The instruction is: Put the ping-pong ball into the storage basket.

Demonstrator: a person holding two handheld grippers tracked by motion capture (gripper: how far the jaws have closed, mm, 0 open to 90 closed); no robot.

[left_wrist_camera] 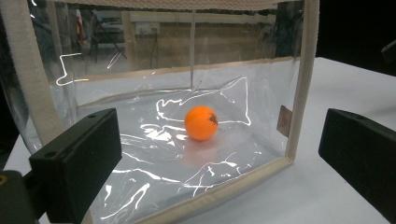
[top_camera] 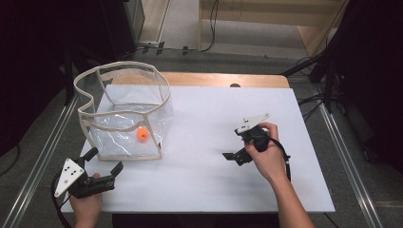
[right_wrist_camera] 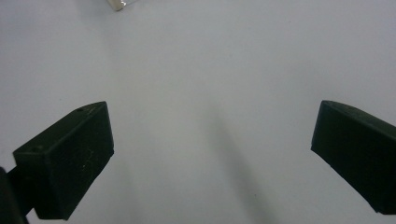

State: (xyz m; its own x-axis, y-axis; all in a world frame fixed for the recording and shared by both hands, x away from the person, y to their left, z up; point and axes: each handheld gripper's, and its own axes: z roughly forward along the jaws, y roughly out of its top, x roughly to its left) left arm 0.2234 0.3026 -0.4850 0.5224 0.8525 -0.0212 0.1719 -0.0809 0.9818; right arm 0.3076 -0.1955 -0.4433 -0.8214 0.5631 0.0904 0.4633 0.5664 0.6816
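Observation:
A clear plastic bag with beige trim (top_camera: 124, 110) stands open on the left of the white table (top_camera: 209, 180). An orange ball (top_camera: 142, 134) lies on its floor near the front right corner. The left gripper view looks through the bag's front wall (left_wrist_camera: 299, 93) at the ball (left_wrist_camera: 201, 122). My left gripper (top_camera: 105, 159) is just in front of the bag's near left corner, open and holding nothing (left_wrist_camera: 219, 158). My right gripper (top_camera: 233, 142) is at mid-table to the right of the bag, open over bare table (right_wrist_camera: 210, 163).
A wooden table edge (top_camera: 223, 79) shows behind the white top. Metal rails (top_camera: 43, 152) run along both sides, with cables on the floor at the right (top_camera: 313, 102). A beige corner of the bag (right_wrist_camera: 119, 4) sits at the top of the right gripper view.

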